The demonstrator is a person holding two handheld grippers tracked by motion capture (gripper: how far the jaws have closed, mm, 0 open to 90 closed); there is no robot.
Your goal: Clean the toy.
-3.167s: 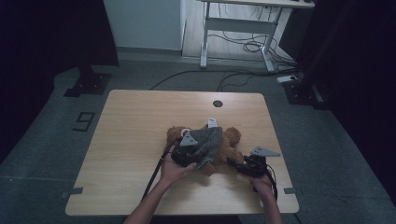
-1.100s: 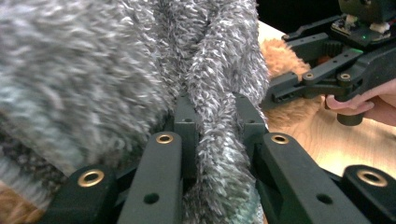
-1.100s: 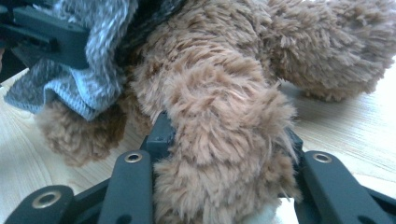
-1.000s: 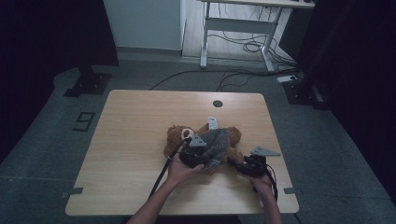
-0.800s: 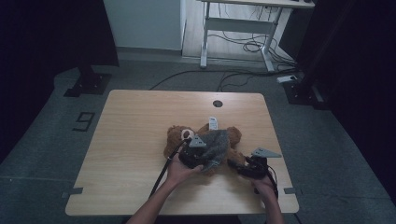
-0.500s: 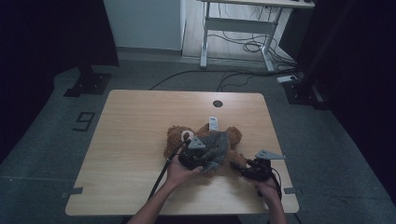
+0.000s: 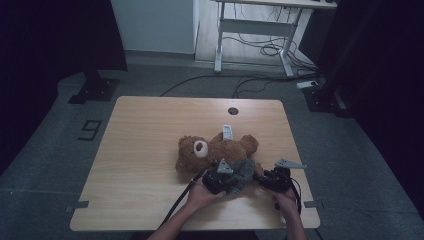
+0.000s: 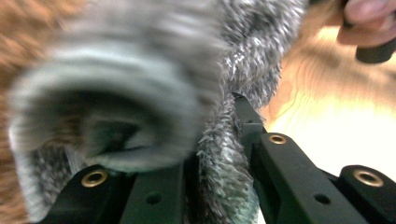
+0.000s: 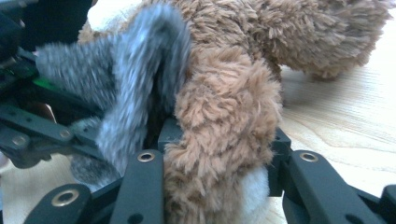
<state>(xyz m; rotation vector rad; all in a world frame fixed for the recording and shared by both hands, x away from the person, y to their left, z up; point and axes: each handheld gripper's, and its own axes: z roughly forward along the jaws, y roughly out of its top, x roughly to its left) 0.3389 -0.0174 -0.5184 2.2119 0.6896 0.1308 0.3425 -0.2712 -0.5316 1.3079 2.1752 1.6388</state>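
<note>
Pinching a fold of the grey fuzzy garment, the left gripper has its fingers nearly together at the near middle of the table, apparently to hold the opening of the cloth against the brown teddy bear. To its right, the right gripper has just been closing and now clamps the bear's leg, probably to steady or feed it into the garment.

Left tongs clamped on grey furry cloth
</note>
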